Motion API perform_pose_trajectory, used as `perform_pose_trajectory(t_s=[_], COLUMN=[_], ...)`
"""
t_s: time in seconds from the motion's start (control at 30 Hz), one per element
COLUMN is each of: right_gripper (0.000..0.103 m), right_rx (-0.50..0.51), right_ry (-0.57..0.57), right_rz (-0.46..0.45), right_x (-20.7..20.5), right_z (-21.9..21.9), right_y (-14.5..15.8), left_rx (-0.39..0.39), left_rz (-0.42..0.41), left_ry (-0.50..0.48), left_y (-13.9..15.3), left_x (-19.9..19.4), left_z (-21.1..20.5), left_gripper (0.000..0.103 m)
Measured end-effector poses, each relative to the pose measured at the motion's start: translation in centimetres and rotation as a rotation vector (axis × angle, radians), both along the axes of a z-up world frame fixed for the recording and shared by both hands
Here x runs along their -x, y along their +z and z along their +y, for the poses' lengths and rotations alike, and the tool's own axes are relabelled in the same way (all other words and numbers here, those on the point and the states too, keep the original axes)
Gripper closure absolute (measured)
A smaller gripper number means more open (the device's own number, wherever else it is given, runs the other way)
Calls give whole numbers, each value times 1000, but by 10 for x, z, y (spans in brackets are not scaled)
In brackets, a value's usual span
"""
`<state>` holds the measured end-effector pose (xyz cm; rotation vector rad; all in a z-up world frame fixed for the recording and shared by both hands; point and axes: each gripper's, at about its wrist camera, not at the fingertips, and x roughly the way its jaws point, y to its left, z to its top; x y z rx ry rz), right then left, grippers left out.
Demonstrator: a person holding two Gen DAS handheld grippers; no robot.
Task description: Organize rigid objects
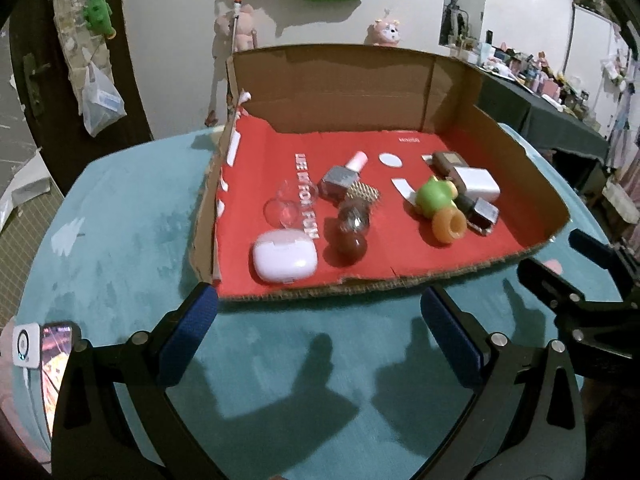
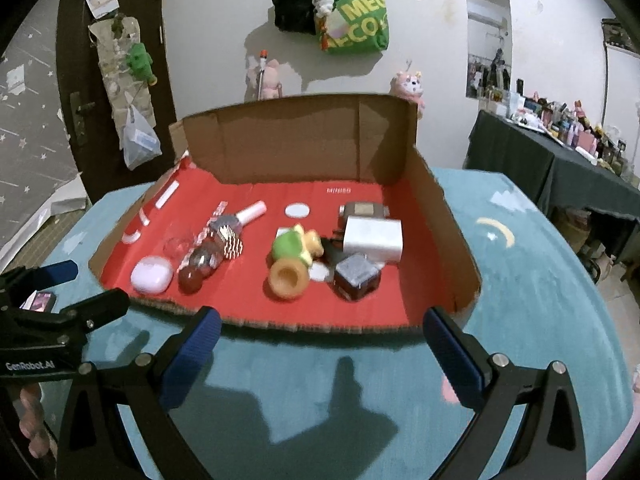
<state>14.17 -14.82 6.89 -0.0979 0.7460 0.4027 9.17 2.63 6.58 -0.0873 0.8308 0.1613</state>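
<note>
A shallow cardboard box [image 1: 352, 80] [image 2: 304, 140] with a red floor lies on the teal table. Its left half holds a white earbud case [image 1: 285, 255] [image 2: 151, 275], a dark red ball [image 1: 351, 247], a clear ball [image 1: 282, 210] and a pink-capped bottle [image 1: 344, 176]. Its right half holds a green frog toy [image 1: 434, 198] [image 2: 290, 245], an orange ring [image 1: 449, 226] [image 2: 288, 278], a white charger [image 2: 373, 238] and a dark square bottle [image 2: 356, 276]. My left gripper [image 1: 320, 312] [image 2: 84, 286] is open before the box's front left. My right gripper [image 2: 322, 324] [image 1: 560, 258] is open before its front right. Both are empty.
A phone [image 1: 56, 360] and a small white device [image 1: 25, 346] lie at the table's near left edge. A hand [image 2: 30, 420] holds the left tool. A dark table [image 2: 560, 160] crowded with small items stands at the far right. Bags hang on the wall behind.
</note>
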Motion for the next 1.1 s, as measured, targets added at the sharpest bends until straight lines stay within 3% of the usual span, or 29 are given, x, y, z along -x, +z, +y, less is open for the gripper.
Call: perform_pose_trajectory(t_s=[0.57, 1.1], right_gripper=[0, 0], right_rx=[47, 66], right_ry=[-19, -42], right_rz=[168, 181], right_x=[0, -1], right_z=[-2, -1], right_y=[-55, -65], left_rx=[21, 19], left_rz=[207, 167], left_ry=[22, 25], left_y=[-69, -74], left_x=[-8, -7], left_z=[2, 0], left_gripper=[0, 0])
